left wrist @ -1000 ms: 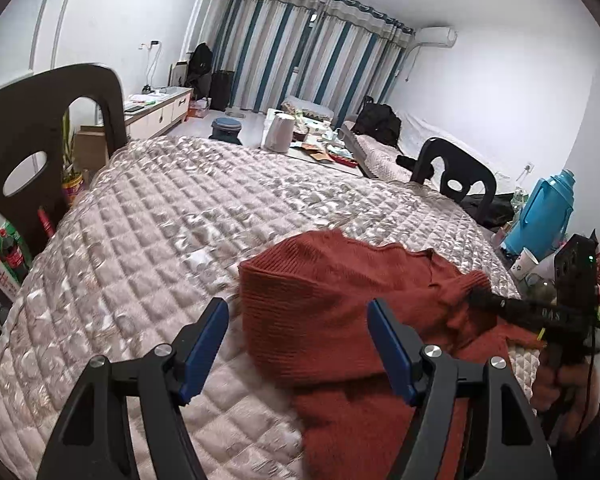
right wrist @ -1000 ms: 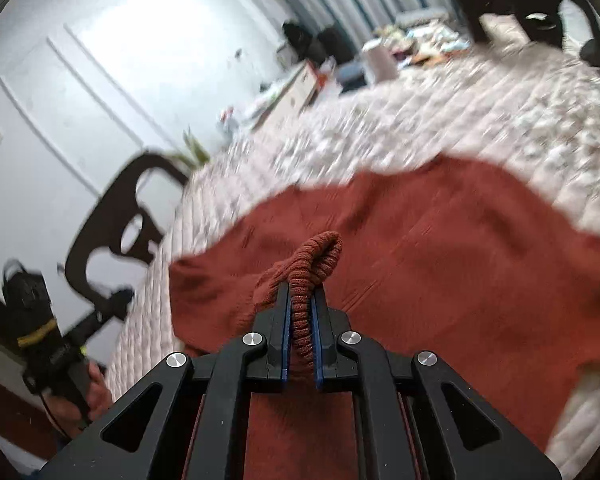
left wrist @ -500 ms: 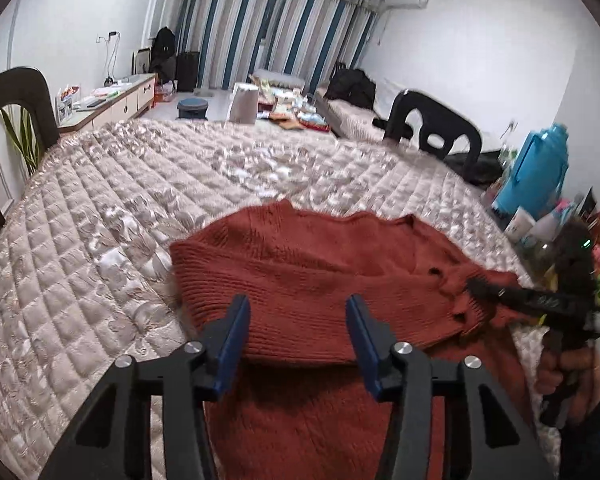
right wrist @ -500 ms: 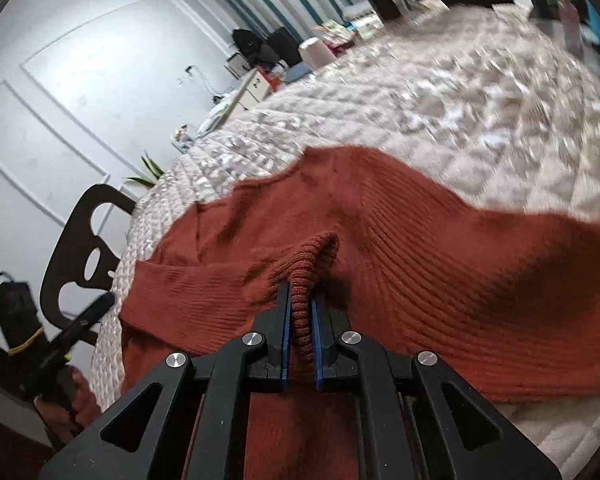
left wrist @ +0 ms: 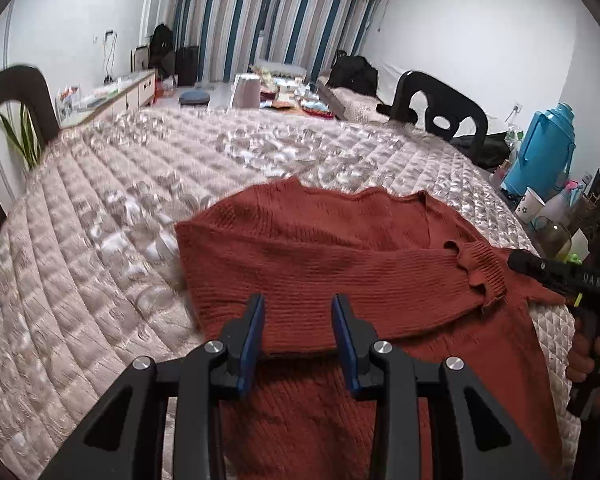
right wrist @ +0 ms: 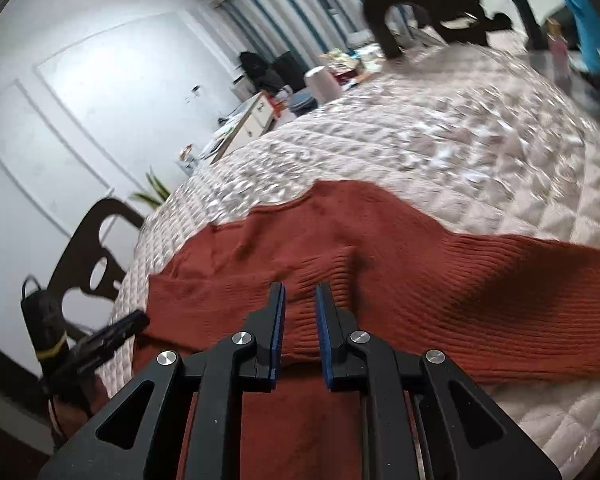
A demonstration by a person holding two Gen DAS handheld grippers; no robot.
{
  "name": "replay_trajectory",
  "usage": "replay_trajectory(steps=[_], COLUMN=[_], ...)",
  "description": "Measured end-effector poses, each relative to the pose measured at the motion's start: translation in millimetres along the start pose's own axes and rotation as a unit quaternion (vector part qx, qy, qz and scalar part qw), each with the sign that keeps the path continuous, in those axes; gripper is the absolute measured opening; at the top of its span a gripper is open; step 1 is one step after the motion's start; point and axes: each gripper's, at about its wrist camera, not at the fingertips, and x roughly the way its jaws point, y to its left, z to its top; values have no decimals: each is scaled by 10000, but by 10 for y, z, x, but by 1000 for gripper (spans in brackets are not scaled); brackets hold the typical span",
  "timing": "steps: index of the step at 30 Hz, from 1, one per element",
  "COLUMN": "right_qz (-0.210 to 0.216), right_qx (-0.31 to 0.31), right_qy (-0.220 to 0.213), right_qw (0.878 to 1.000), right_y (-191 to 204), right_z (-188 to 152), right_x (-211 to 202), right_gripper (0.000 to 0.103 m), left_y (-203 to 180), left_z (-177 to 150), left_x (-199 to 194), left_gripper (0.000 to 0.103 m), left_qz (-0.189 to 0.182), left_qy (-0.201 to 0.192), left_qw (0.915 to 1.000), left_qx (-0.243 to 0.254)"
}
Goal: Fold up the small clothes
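A rust-red knitted sweater (left wrist: 332, 256) lies on the quilted table cover (left wrist: 100, 216), with one sleeve folded across its body. My left gripper (left wrist: 298, 304) is open, its blue pads just above the folded sleeve's near edge. My right gripper (right wrist: 300, 292) is open a little, and the ribbed sleeve cuff (right wrist: 324, 276) lies loose on the sweater (right wrist: 460, 292) just beyond its tips. The right gripper also shows at the right edge of the left wrist view (left wrist: 540, 268), by the cuff. The left gripper shows at the left edge of the right wrist view (right wrist: 132, 324).
Black chairs stand at the table's far right (left wrist: 436, 108) and left (left wrist: 12, 92). A blue thermos (left wrist: 544, 152), cups and bottles crowd the right side. A kettle (left wrist: 246, 90) and clutter sit beyond the far edge.
My right gripper has opened and let go of the sleeve cuff, which now lies on the sweater. My left gripper has narrowed its opening and moved over the folded sleeve.
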Motion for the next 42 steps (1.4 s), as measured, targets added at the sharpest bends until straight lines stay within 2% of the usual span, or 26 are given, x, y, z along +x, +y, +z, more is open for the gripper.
replay_trajectory(steps=[2, 4, 7, 10, 13, 16, 18, 19, 21, 23, 26, 28, 33, 37, 39, 42], right_qz=[-98, -309, -162, -379, -657, -541, -547, -531, -592, -724, -896, -1059, -1328, -1215, -1122, -1165], right_qx=[-139, -64, 151, -142, -166, 119, 99, 146, 350, 599, 1142, 1546, 2602, 3292, 3486, 3570], right_qy=[210, 499, 379, 246, 421, 313, 55, -45, -264, -472, -852, -1141, -1711, -1968, -2031, -1994], right_qw=[9996, 9983, 9990, 9989, 9968, 9980, 9984, 9985, 9973, 9945, 9857, 9756, 9409, 9155, 9081, 9051], right_y=[28, -79, -165, -62, -165, -267, -265, -294, -405, -543, -876, -1129, -1782, -2160, -2309, -2365], right_z=[-44, -119, -129, -184, -303, -404, -494, -531, -603, -646, -715, -763, -850, -855, -824, -721], right_x=[140, 320, 216, 41, 34, -137, -392, -502, -737, -918, -1218, -1419, -1776, -1866, -1865, -1811], right_gripper=[16, 12, 11, 14, 14, 14, 26, 30, 47, 48, 48, 48, 48, 48, 47, 48], left_y=[28, 15, 18, 3, 26, -5, -42, -67, -130, -193, -316, -413, -583, -705, -750, -802], left_z=[-62, -91, -90, -146, -201, -259, -313, -342, -402, -446, -490, -512, -509, -493, -492, -487], left_x=[126, 106, -7, -129, -38, -193, -344, -430, -577, -669, -725, -716, -636, -597, -583, -563], left_gripper=[37, 37, 37, 37, 37, 37, 37, 40, 47, 50, 50, 50, 50, 50, 50, 50], left_qz=[53, 74, 32, 10, 78, 36, -2, -7, -18, -81, -213, -242, -277, -350, -394, -438], left_qy=[249, 188, 180, 28, 248, 217, 130, 71, -53, -95, -85, -56, 9, 21, 24, 18], left_qw=[9997, 9998, 9998, 10000, 9997, 9998, 9999, 10000, 10000, 9999, 9996, 9993, 9989, 9984, 9981, 9979], left_qx=[-27, 69, -20, 32, -4, -26, -4, 29, 80, 95, 176, 276, 388, 453, 473, 483])
